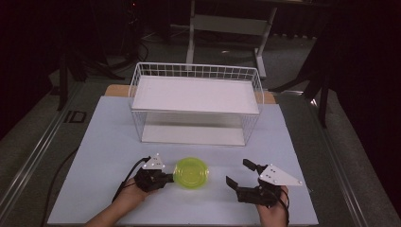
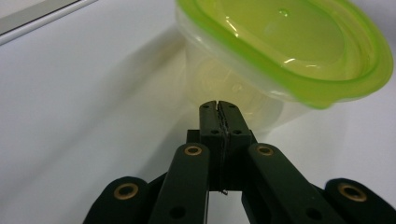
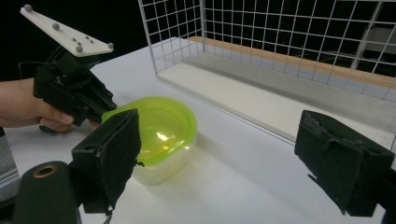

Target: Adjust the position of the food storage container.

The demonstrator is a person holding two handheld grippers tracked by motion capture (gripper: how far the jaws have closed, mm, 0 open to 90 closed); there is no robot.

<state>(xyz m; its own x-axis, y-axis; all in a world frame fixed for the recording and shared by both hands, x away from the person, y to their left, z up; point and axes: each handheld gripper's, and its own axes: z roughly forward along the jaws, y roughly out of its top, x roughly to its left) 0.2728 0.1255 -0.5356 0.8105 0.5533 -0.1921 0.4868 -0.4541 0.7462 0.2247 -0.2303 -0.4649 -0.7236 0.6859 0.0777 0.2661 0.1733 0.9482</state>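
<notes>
The only lettering that can be read is "ID", printed in large pale capitals on the dark grey floor (image 1: 75, 117) just left of the table's far left corner.

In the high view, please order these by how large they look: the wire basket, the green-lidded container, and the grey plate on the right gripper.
1. Wire basket, by far the largest.
2. Green-lidded container.
3. Grey plate, close to the container in length but narrower, so this ranking is unsure.

a white wire basket (image 1: 196, 71) with a white shelf board (image 1: 196, 94) across it stood at the far end of the pale table (image 1: 108, 137); a white frame stand (image 1: 231, 26) rose behind on the grey floor.
</notes>
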